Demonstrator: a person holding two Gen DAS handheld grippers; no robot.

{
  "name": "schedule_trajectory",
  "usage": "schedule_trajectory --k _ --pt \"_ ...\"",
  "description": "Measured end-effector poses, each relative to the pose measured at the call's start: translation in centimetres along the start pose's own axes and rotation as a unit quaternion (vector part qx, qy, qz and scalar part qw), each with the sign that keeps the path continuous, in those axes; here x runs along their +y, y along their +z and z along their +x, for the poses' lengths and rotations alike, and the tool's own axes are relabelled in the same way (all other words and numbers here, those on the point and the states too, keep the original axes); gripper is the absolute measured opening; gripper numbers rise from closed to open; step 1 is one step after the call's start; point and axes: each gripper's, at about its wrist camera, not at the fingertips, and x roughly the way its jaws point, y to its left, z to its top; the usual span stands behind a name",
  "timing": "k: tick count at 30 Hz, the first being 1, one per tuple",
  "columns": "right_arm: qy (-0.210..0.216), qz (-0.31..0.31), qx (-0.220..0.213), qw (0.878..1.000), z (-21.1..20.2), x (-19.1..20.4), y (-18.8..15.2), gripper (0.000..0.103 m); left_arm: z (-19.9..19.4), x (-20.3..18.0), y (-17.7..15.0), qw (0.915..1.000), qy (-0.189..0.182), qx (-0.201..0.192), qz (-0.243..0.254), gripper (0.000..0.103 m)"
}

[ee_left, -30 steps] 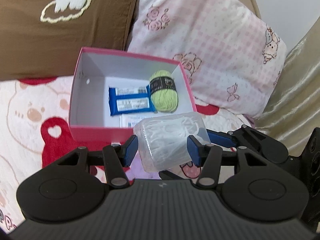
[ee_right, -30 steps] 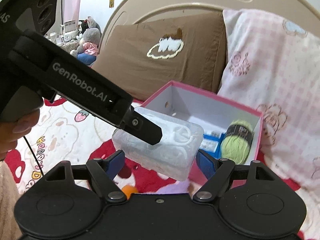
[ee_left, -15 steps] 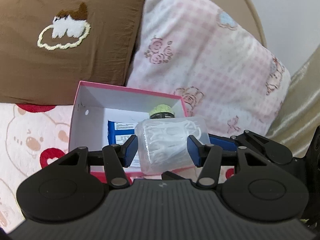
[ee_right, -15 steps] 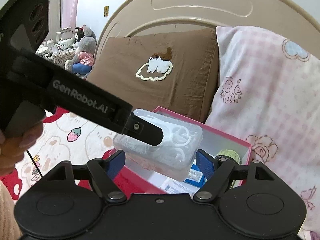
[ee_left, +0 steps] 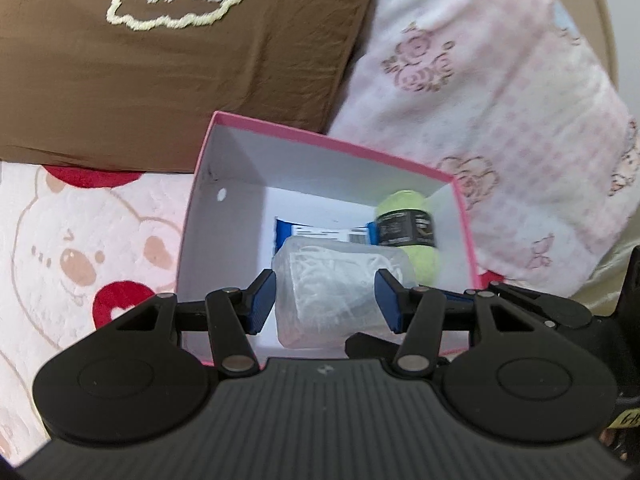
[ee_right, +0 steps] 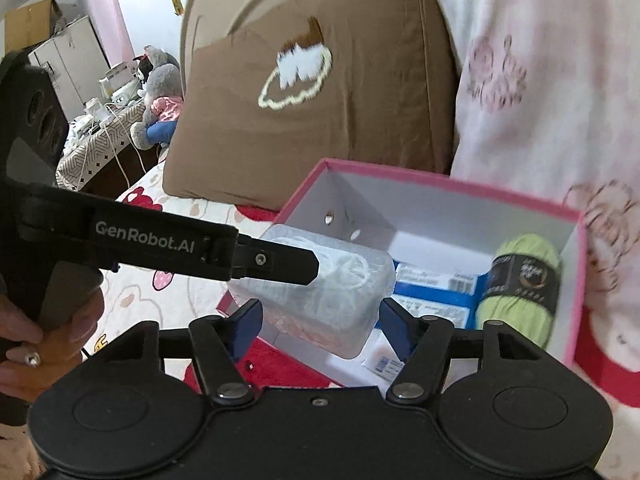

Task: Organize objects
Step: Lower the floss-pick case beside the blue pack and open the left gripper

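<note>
Item: clear tub point(ee_left: 334, 288) over pink box point(ee_left: 320, 138); we hold it in left gripper point(ee_left: 326, 300) jaws, right gripper point(ee_right: 320, 320) jaws just narrowing around it; risk: tub tips onto yarn point(ee_left: 412, 236)

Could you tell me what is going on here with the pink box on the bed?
A person is tidying things into the pink box with two handheld grippers. The left gripper holds a clear plastic container of white rings over the box's open top. The right gripper has just been closing beside that container, its pads not clearly pressing it. A green yarn ball and blue packets already lie inside.
</note>
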Motion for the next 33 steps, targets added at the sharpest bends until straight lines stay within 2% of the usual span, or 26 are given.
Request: schedule_trajectory --k 5,11,21,27,33 --pt "0.030 0.054 0.019 0.998 2.7 -2.3 -0.7 0.065 2.3 0.3 -0.2 0.9996 0.017 0.018 0.011 0.052" --pt "0.038 0.080 0.035 0.995 4.5 -3.6 -2.2 0.065 4.3 -0.2 -0.8 0.9984 0.035 0.031 0.031 0.050" --pt "0.055 0.117 0.060 0.990 7.3 -6.1 -3.0 0.064 6.8 -0.7 -1.9 0.9943 0.066 0.022 0.081 0.049" --pt "0.060 0.111 0.076 0.989 8.8 -6.1 -3.5 0.064 7.4 -0.8 -2.3 0.9908 0.086 0.030 0.100 0.047" --pt "0.067 0.099 0.076 0.990 9.1 -6.0 -3.3 0.064 7.4 -0.6 -2.2 0.9897 0.095 0.031 0.103 0.045"
